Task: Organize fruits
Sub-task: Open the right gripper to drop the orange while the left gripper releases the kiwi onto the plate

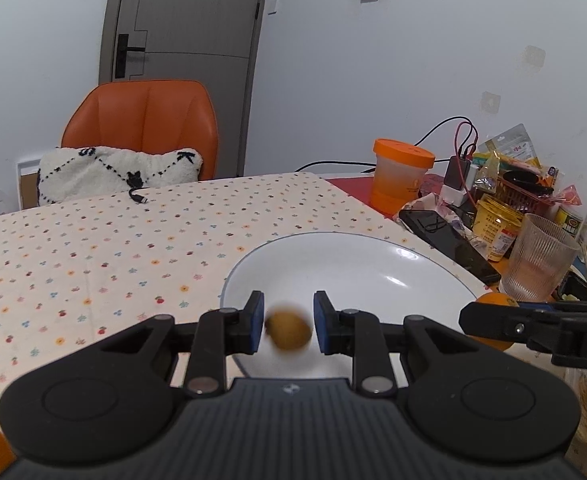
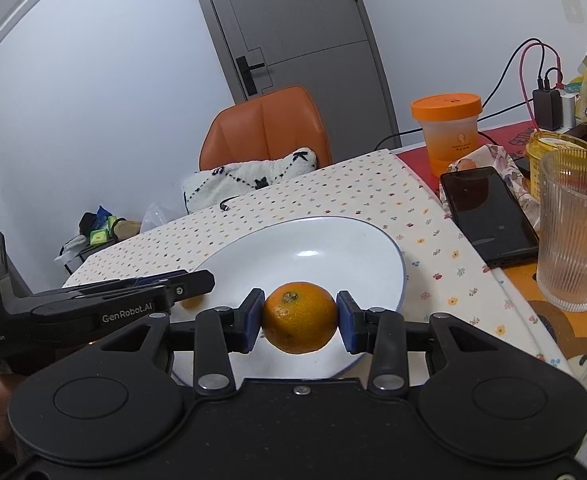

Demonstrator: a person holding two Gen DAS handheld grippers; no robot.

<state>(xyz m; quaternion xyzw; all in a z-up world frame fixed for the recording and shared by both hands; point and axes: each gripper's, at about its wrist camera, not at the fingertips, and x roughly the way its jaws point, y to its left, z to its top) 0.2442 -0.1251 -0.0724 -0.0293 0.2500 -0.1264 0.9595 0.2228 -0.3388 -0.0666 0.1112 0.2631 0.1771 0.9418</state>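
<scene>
between right fingers (image 2: 345, 322), orange (image 2: 299, 317) stem-up

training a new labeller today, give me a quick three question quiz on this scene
1. True or false: the right tool grips an orange.
2. What lies under both tools? A white plate; B wicker basket; C metal tray.
3. Does the small fruit touch both pads of the left tool?

Key: 1 true. 2 A. 3 no; gaps show on both sides and the fruit is blurred.
</scene>
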